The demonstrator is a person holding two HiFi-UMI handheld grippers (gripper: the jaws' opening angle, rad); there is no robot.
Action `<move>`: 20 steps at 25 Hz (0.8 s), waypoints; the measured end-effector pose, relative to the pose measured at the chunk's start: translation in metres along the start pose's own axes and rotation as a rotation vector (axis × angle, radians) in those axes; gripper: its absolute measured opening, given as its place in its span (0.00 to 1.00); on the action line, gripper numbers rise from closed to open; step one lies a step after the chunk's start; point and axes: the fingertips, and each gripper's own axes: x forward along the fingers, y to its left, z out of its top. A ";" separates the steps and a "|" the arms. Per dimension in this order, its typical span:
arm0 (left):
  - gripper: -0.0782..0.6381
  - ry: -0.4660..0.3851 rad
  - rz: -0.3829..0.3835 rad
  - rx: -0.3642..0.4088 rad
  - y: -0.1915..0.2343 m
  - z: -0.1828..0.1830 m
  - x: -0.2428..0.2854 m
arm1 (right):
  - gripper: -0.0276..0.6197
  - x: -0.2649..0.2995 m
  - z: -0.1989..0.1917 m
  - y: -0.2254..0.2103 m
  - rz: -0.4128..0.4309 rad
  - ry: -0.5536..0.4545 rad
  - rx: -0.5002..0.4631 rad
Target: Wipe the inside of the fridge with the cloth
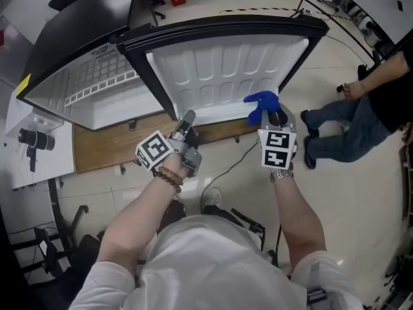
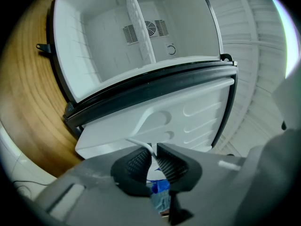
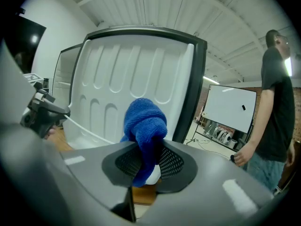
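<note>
A small black fridge [image 1: 71, 37] stands open, and its white inside [image 2: 108, 36] shows a shelf and a fan grille at the back. The door [image 1: 226, 76] is swung wide, with its ribbed white liner [image 3: 131, 79] facing me. My left gripper [image 1: 188, 118] is shut on the thin white rail [image 2: 138, 144] along the door's lower edge. My right gripper [image 1: 276, 117] is shut on a bunched blue cloth [image 3: 143, 121], which stands up out of the jaws. The cloth [image 1: 261, 104] hangs just in front of the door liner, outside the fridge cavity.
The fridge rests on a wooden board [image 1: 103, 147]. A white table with a black camera [image 1: 35, 139] is at the left. A person in jeans [image 1: 361, 121] stands to the right of the door, with a whiteboard [image 3: 230, 109] behind. A cable [image 1: 226, 170] runs over the floor.
</note>
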 end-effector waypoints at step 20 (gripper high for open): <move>0.15 0.015 0.027 -0.004 0.012 -0.014 -0.007 | 0.15 -0.008 0.006 -0.039 -0.038 -0.033 0.018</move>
